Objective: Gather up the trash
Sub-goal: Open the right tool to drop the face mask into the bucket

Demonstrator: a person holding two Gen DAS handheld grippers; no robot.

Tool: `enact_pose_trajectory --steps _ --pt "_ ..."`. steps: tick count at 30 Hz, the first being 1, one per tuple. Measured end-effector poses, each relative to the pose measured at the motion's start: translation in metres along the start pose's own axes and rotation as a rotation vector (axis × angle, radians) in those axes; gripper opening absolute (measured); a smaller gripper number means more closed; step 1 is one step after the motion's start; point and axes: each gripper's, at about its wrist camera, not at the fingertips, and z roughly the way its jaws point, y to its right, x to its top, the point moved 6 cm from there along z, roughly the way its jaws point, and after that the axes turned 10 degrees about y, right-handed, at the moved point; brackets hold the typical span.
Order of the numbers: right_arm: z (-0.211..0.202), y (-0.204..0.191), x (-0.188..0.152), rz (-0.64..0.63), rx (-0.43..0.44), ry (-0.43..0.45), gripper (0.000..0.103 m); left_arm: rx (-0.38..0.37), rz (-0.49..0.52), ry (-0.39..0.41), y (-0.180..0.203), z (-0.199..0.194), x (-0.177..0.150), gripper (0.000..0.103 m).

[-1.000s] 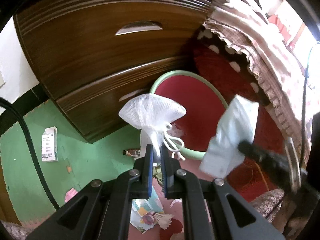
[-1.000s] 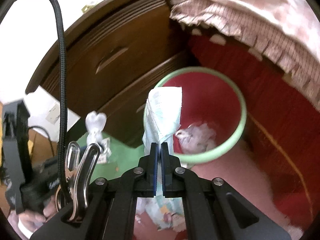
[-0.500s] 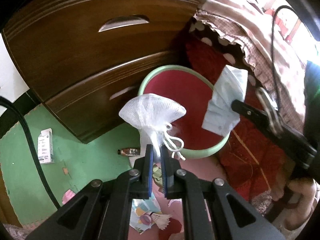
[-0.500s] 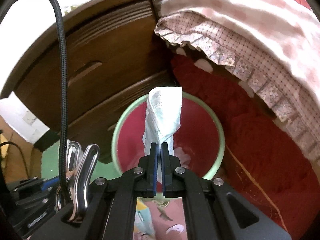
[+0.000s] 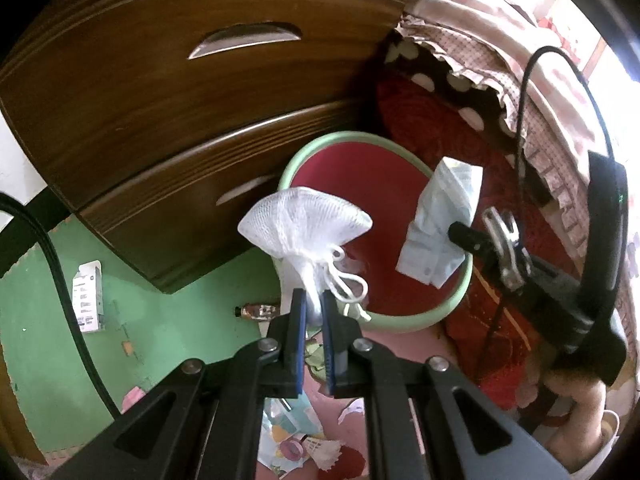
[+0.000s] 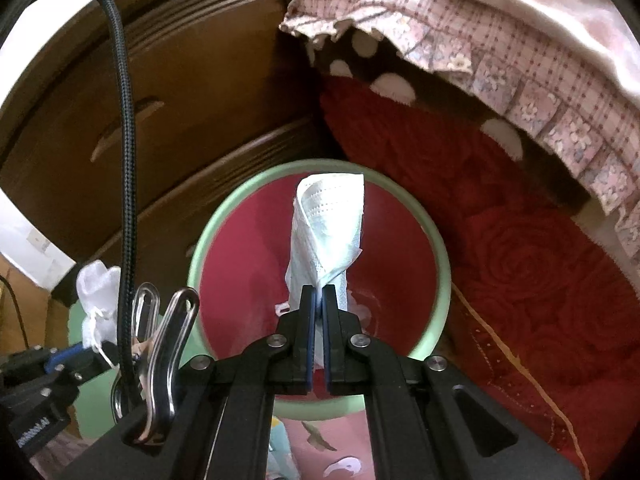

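My left gripper [image 5: 313,300] is shut on the neck of a white mesh pouch [image 5: 306,222] with a drawstring, held just in front of the near-left rim of the red bin with a pale green rim [image 5: 404,324]. My right gripper [image 6: 319,295] is shut on a pale blue face mask [image 6: 328,228], which stands up from the jaws right over the bin's red inside [image 6: 248,264]. In the left wrist view the mask [image 5: 444,224] hangs over the bin's right side from the right gripper [image 5: 460,232]. The pouch [image 6: 98,284] also shows at the left of the right wrist view. Crumpled white paper lies in the bin.
A dark wooden chest of drawers [image 5: 180,120] stands behind the bin. A red bedcover [image 6: 540,280] and patterned frill [image 6: 520,96] crowd the right. On the green floor lie a small carton [image 5: 88,300], a small bottle [image 5: 258,311] and paper scraps [image 5: 296,440].
The right gripper has carried the mask down and over the bin's opening, so the bin now fills the middle of its view. The left gripper with the pouch has edged closer to the bin.
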Motion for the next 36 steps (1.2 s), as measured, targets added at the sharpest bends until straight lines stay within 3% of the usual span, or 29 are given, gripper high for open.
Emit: enact_pose_trajectory --steps 20,23,27,31,36 --pt "0.034 0.012 -0.015 0.045 0.001 -0.104 0.004 0.002 0.029 -0.024 0.015 0.018 -0.004 0.007" --pt "0.038 0.014 -0.015 0.065 0.008 -0.113 0.009 0.003 0.03 -0.028 0.017 0.021 -0.003 0.007" --pt "0.038 0.017 -0.011 0.076 -0.004 -0.096 0.025 0.005 0.039 -0.031 0.021 0.025 0.0 0.007" --pt "0.039 0.019 -0.007 0.084 -0.006 -0.081 0.031 0.003 0.05 -0.033 0.028 0.031 0.001 0.007" --pt "0.034 0.026 -0.004 0.11 -0.016 -0.055 0.032 -0.006 0.064 -0.044 0.037 0.038 0.0 0.007"
